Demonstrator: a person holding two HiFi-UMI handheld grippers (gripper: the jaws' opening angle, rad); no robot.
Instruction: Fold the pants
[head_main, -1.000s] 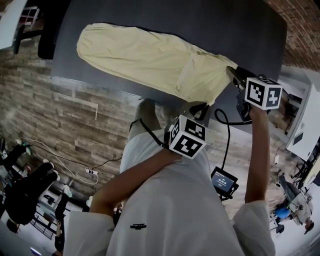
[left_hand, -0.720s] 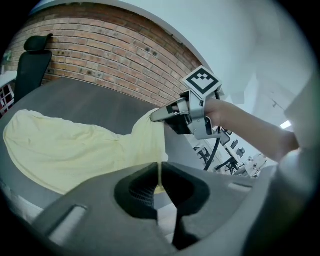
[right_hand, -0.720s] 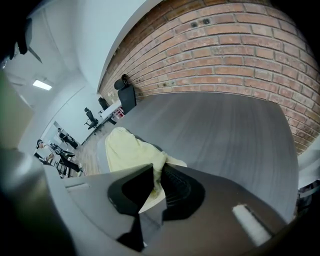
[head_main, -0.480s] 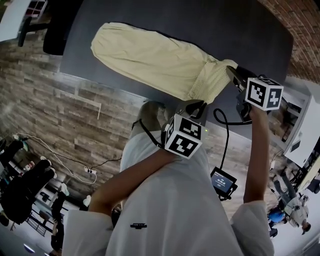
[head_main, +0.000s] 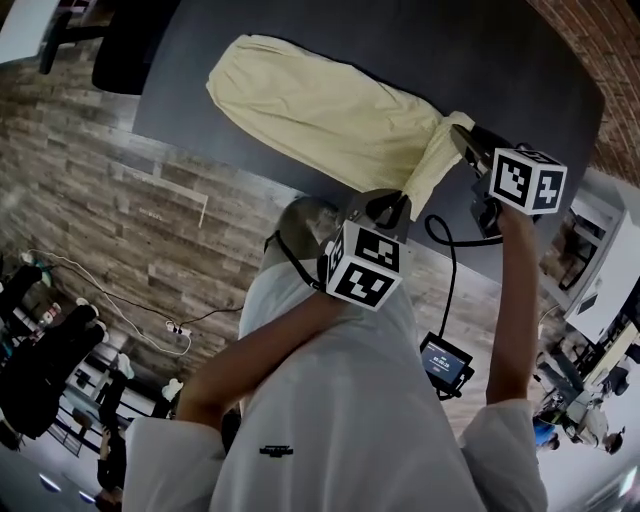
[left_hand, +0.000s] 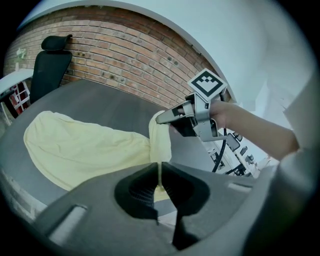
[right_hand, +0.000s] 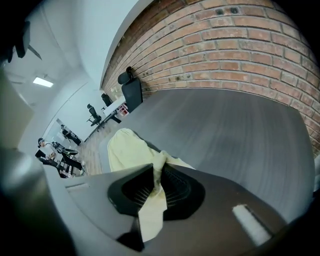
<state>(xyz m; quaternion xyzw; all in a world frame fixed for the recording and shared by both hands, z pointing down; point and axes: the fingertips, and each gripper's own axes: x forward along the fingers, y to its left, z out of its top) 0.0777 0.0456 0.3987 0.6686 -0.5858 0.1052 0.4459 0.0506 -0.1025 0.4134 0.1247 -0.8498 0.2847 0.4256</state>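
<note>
Pale yellow pants (head_main: 320, 115) lie lengthwise on the dark grey table (head_main: 480, 50), legs toward the left. Their waist end is lifted off the table's near right edge. My left gripper (head_main: 392, 208) is shut on the lower waist corner, just off the table edge. My right gripper (head_main: 462, 138) is shut on the upper corner, over the table. In the left gripper view, cloth is pinched between my jaws (left_hand: 159, 186), and the pants (left_hand: 85, 150) stretch left from the right gripper (left_hand: 162, 118). In the right gripper view, a fold of cloth (right_hand: 127, 147) hangs through my shut jaws (right_hand: 159, 182).
A black office chair (head_main: 130, 50) stands at the table's far left end. A brick wall (left_hand: 125, 60) runs behind the table. A cable and a small screen device (head_main: 447, 362) hang by the person's body. People (right_hand: 55, 150) sit far off in the room.
Both grippers have drawn the waist end along, and the pants have slid right across the table. The waist cloth between the grippers has gathered from a wide spread into a narrow hanging fold.
</note>
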